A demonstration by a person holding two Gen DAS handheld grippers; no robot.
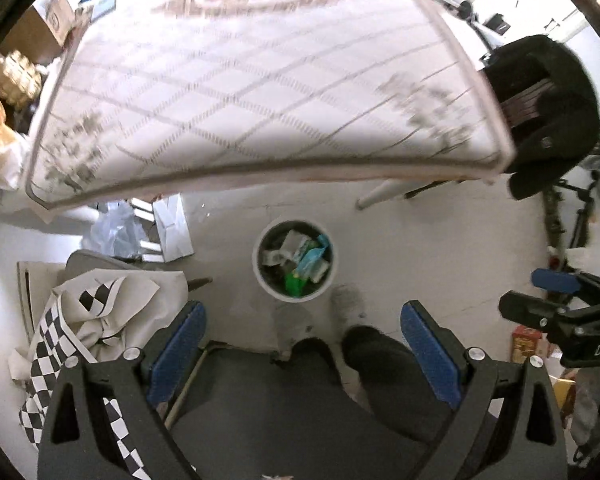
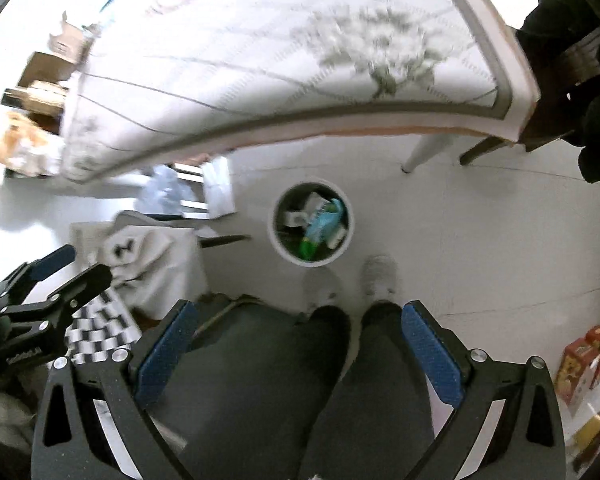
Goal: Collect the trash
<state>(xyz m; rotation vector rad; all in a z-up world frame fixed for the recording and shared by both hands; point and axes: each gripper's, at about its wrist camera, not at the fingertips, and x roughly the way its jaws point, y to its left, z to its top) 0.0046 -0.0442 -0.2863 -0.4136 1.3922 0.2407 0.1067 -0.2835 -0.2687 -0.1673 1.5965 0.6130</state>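
A white round trash bin (image 1: 260,276) stands on the floor below the table edge, holding several wrappers, a teal packet and a green item; it also shows in the right wrist view (image 2: 278,240). My left gripper (image 1: 302,332) is open and empty, held high above the floor over the person's legs, short of the bin. My right gripper (image 2: 298,332) is open and empty at about the same height. The right gripper shows at the right edge of the left wrist view (image 1: 540,300), and the left gripper at the left edge of the right wrist view (image 2: 72,264).
A table with a white patterned cloth (image 1: 240,80) fills the top of both views. A checkered cloth (image 1: 72,340) lies over a chair at left. A black chair (image 1: 548,120) stands at right. Boxes (image 2: 584,364) sit on the floor at right. The person's white shoes (image 2: 378,276) stand near the bin.
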